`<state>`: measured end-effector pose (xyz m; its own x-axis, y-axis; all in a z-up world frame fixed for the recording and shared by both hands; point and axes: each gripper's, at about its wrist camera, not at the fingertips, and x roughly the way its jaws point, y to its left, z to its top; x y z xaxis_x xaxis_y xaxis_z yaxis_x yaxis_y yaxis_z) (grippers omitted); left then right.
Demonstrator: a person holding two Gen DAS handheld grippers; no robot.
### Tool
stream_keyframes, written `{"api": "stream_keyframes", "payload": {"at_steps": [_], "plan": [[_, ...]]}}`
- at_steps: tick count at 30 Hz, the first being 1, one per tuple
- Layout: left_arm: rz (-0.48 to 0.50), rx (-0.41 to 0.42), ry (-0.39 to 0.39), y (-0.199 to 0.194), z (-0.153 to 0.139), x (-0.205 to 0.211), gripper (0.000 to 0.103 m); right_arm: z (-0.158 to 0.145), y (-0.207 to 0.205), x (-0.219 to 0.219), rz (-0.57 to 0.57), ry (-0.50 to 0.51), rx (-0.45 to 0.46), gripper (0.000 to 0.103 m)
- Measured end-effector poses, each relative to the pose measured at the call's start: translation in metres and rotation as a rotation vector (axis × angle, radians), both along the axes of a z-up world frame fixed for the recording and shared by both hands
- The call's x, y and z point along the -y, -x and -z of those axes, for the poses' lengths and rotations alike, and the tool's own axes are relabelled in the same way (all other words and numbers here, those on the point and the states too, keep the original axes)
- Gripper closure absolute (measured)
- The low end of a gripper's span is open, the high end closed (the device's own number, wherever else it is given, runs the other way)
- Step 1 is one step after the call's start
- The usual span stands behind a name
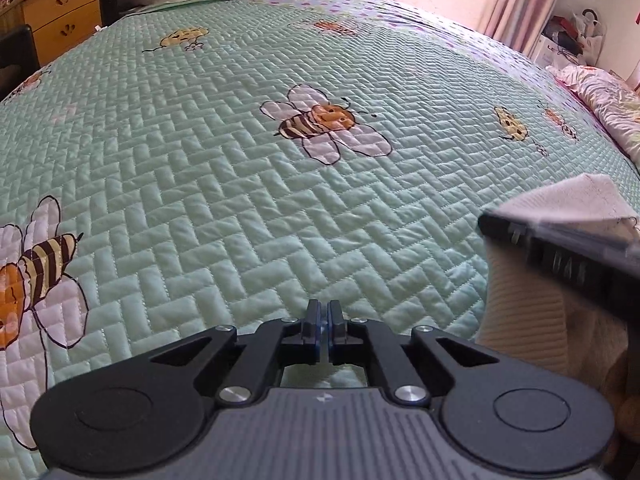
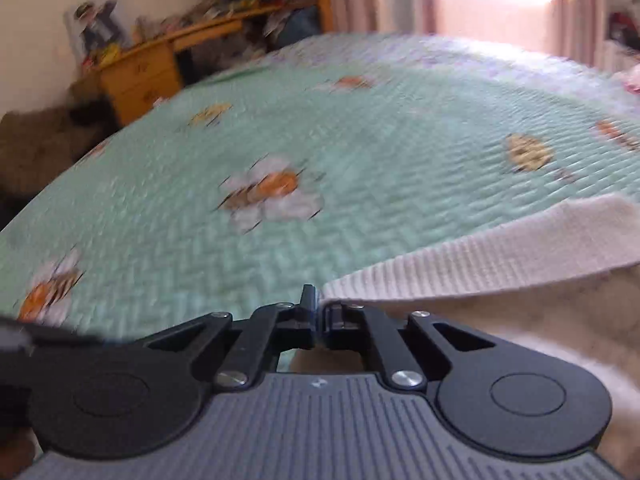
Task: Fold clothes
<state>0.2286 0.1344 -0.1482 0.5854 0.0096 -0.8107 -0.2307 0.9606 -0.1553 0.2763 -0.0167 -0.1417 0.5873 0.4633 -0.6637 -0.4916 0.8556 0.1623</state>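
The left gripper is closed and empty over the quilt. The right gripper pinches the ribbed hem of the cream sweater at the near right. Step: initial grasp. Next, the left gripper likely needs its own hold on the hem.

A green quilt with bees is spread over the bed. A wooden desk is seen behind it, and pink curtains.
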Motion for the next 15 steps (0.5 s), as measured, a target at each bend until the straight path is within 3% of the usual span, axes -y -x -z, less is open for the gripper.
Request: {"api": "stream_keyframes", "payload": {"at_steps": [9, 11, 13, 15], "plan": [[0.007, -0.002, 0.016, 0.003, -0.003, -0.002, 0.098, -0.002, 0.09, 0.025, -0.183, 0.091, 0.005, 0.097], [0.014, -0.001, 0.028, 0.003, -0.004, -0.001, 0.091, -0.008, 0.106, 0.027, -0.225, 0.073, -0.002, 0.097], [0.018, 0.0, 0.029, 0.003, -0.004, 0.0, 0.09, -0.012, 0.119, 0.023, -0.312, 0.081, -0.017, 0.097], [0.02, -0.003, 0.026, 0.002, -0.003, 0.001, 0.09, -0.013, 0.13, 0.021, -0.364, 0.124, -0.021, 0.09]]}}
